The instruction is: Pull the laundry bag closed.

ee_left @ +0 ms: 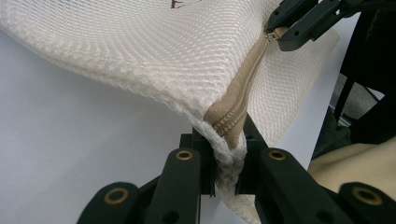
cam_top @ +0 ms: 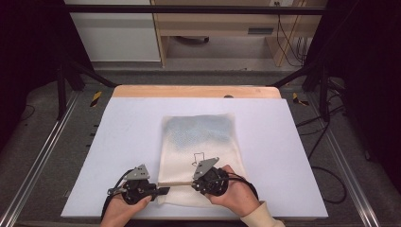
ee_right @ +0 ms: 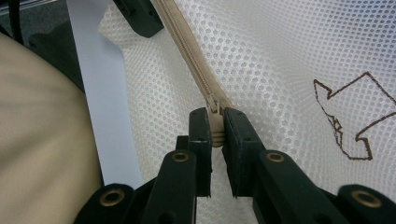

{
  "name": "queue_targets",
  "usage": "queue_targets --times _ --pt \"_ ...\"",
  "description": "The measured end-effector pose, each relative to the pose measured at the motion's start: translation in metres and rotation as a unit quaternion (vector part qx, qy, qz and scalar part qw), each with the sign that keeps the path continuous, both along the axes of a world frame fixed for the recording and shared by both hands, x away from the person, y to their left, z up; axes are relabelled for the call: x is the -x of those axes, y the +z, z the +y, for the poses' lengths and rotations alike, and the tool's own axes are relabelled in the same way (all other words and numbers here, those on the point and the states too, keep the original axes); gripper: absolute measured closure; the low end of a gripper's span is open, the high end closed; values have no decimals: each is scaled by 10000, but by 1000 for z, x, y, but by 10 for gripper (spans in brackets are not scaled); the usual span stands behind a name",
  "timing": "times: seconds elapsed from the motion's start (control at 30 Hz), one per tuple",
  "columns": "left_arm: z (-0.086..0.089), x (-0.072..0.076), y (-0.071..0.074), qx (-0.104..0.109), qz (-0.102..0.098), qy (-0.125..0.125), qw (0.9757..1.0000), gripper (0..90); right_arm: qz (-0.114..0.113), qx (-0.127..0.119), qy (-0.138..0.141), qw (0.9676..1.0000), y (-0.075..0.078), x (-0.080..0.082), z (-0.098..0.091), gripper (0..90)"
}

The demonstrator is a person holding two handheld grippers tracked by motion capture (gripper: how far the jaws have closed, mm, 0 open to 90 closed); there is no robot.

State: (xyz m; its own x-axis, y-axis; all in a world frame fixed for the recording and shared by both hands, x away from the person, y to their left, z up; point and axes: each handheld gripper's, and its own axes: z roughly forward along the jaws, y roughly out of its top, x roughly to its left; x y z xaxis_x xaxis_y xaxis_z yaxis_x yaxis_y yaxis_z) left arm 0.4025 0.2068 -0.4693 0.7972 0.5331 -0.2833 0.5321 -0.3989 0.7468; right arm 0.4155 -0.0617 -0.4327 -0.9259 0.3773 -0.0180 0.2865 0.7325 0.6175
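Observation:
A white mesh bag (cam_top: 201, 142) lies on the table with something bluish inside its far half. A beige zipper (cam_top: 177, 183) runs along its near edge. My left gripper (cam_top: 163, 190) is shut on the bag's near left corner (ee_left: 227, 163), right at the zipper's end (ee_left: 233, 116). My right gripper (cam_top: 194, 185) is shut on the zipper pull (ee_right: 215, 126), its jaws (ee_right: 216, 133) clamped either side of the tab. The zipper (ee_right: 187, 46) stretches taut between the two grippers. From the left gripper view, the right gripper (ee_left: 275, 35) shows at the top right, on the slider.
The bag rests on a white tabletop (cam_top: 132, 123) with a wooden strip at its far edge. A brown outline mark (ee_right: 345, 112) is stitched on the mesh. A beige sleeve (ee_right: 42, 140) is close beside the right gripper. Metal frame rails flank the table.

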Motion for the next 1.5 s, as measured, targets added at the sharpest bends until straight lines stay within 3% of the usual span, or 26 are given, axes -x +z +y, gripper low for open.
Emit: queue_targets --times 1.5 --pt "0 -1 -1 24 34 -4 10000 818 21 -99 -236 9997 1 -1 -21 822"
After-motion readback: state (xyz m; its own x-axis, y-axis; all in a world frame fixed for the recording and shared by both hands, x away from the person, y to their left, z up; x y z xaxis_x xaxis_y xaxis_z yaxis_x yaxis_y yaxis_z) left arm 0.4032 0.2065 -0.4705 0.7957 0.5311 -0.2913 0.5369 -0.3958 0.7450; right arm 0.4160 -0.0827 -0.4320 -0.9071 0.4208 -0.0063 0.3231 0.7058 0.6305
